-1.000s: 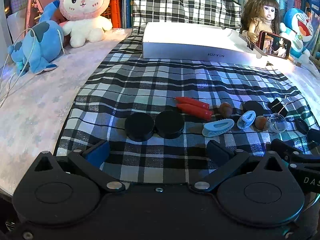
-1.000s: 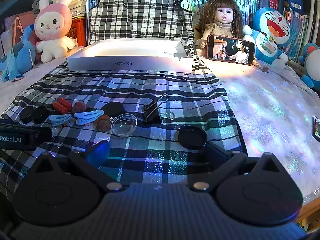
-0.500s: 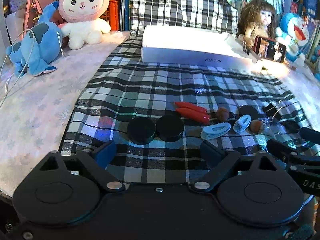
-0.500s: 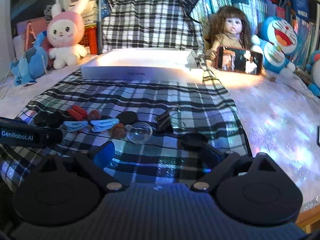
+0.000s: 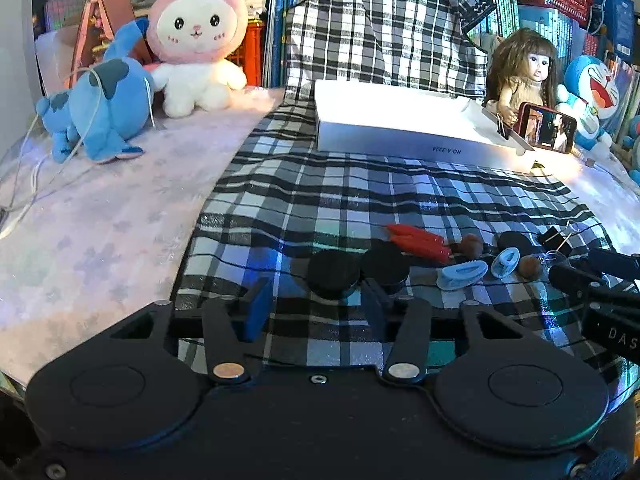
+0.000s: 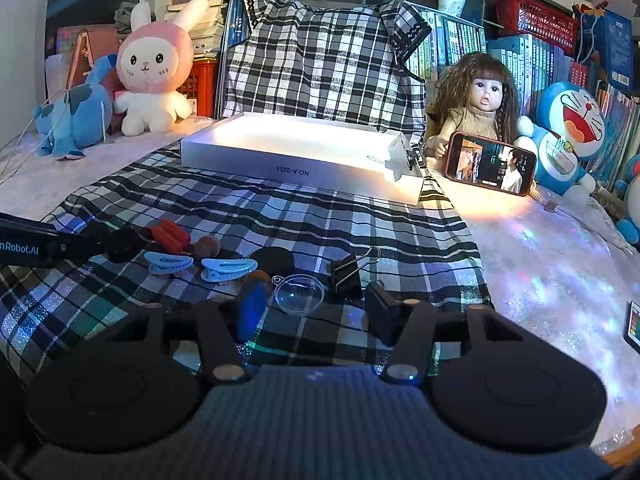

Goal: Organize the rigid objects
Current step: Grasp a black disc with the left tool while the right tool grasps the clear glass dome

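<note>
Small rigid items lie in a row on the plaid cloth: two black discs, red pieces, blue clips, brown nuts, a binder clip and a clear dome. My left gripper is closing; the nearer black disc lies just ahead of its tips, untouched. My right gripper is closing too, with the clear dome just beyond its tips and free of the pads. A white box stands open at the back.
Plush toys sit at the back left. A doll and a propped phone stand at the back right, with books behind. Each gripper shows at the edge of the other's view. Glittery table flanks the cloth.
Both pairs of jaws have narrowed from wide. The black discs now sit closer to my left fingertips. The clear dome has come up near my right fingertips.
</note>
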Motion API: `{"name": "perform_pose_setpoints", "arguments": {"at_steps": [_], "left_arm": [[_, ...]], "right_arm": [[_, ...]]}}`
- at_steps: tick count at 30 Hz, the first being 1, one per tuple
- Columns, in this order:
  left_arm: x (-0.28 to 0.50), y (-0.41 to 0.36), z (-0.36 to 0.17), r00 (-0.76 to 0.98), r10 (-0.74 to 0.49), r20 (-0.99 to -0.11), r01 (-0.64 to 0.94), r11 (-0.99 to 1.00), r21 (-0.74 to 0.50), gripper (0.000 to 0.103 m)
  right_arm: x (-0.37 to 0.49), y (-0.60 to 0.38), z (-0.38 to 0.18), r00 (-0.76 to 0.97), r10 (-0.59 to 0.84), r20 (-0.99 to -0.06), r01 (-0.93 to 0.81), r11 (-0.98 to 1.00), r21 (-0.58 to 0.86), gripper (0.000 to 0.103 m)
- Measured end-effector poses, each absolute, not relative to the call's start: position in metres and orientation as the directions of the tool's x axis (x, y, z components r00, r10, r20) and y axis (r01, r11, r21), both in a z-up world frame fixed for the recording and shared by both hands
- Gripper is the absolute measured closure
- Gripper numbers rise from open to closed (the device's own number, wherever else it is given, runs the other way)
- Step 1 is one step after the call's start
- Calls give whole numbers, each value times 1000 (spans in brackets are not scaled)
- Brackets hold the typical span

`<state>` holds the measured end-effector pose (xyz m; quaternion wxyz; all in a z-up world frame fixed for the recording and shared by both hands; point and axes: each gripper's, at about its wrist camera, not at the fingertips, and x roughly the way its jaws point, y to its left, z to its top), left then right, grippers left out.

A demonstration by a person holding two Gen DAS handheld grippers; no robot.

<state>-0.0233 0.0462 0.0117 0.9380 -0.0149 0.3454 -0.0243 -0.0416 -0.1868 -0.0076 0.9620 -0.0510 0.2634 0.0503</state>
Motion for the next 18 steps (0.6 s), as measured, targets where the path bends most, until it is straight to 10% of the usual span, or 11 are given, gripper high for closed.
{"name": "perform_pose_setpoints", "arguments": {"at_steps": [18], "left_arm": [[-12, 35, 0, 794, -57, -605, 60, 998, -15, 73]], "right_arm": [[-29, -180, -15, 835, 78, -544, -140, 988, -72, 69]]}}
